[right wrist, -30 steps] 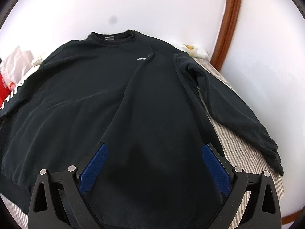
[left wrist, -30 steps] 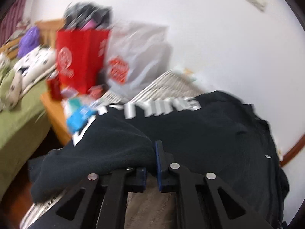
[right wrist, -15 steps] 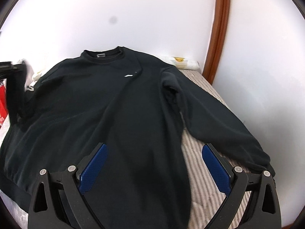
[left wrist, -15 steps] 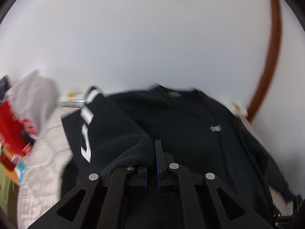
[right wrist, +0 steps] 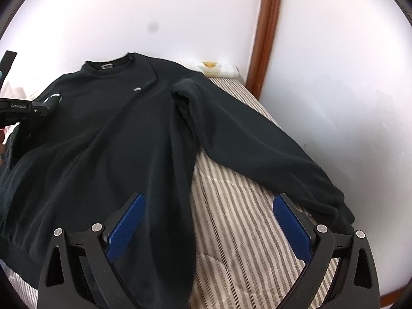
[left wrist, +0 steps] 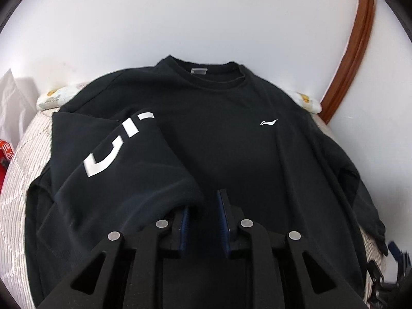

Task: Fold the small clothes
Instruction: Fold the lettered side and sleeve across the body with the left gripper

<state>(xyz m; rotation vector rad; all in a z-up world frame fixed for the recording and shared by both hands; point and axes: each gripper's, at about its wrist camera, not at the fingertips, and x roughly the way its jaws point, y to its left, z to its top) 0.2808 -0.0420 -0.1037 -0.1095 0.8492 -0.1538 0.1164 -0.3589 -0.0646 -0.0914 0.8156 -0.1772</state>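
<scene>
A black sweatshirt [left wrist: 231, 154] lies face up on a striped mattress [right wrist: 231, 219], collar at the far wall. Its left sleeve [left wrist: 123, 175], with white letters, is folded over the chest. My left gripper [left wrist: 204, 208] sits just above the chest at that sleeve's cuff, jaws slightly apart with the cuff draped over the left pad. My right gripper [right wrist: 208, 221] is wide open and empty above the mattress, between the sweatshirt's body [right wrist: 103, 154] and its outstretched right sleeve [right wrist: 257, 144]. The left gripper's body shows at the left edge of the right wrist view [right wrist: 20, 110].
A white wall runs close behind the mattress, with a brown wooden door frame [right wrist: 265, 33] at the right. A patterned pillow [left wrist: 51, 95] lies at the head end. White and red bags [left wrist: 7, 128] stand off the left side.
My left gripper swung right, carrying the left sleeve over the chest, and its jaws have parted a little. My right gripper shifted right, from over the hem to beside the right sleeve.
</scene>
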